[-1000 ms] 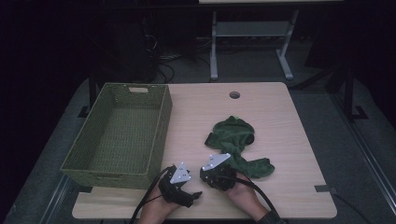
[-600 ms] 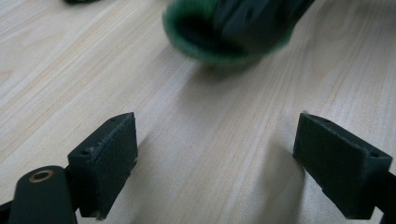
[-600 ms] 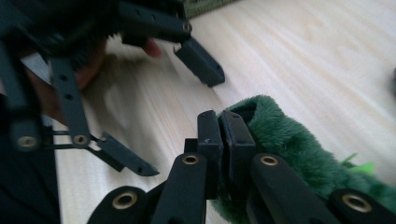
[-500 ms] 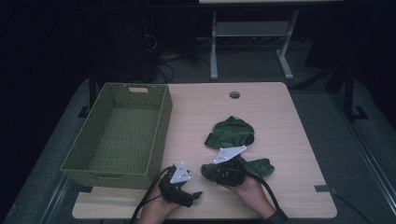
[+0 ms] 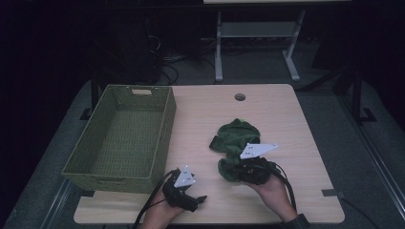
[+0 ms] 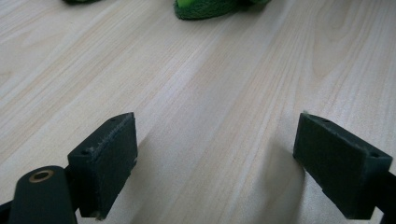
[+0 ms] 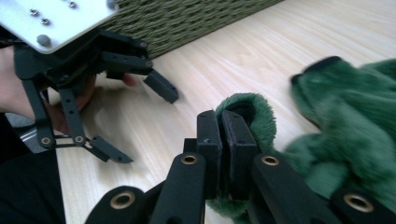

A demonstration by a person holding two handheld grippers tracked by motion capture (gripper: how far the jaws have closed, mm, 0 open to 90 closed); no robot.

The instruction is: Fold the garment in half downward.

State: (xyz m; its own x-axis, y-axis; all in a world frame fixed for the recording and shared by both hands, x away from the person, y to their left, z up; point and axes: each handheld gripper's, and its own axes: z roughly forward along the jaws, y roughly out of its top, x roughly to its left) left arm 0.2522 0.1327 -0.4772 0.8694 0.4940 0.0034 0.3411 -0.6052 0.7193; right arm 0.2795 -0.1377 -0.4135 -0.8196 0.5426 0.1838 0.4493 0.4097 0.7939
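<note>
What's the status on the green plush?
Right gripper shut on green plush. Left gripper open, on the table. Path to basket clear.

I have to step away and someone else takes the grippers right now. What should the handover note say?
Right gripper: shut on a fold at the near end of the green plush cloth, lifting that end; the rest lies on the table.
Left gripper: open, holding nothing, low over bare wood at the near edge.
Woven basket: on the table's left side, nothing in it.
Done: cloth gripped.
Left, as it looks: carry the cloth left into the basket and release.
</note>
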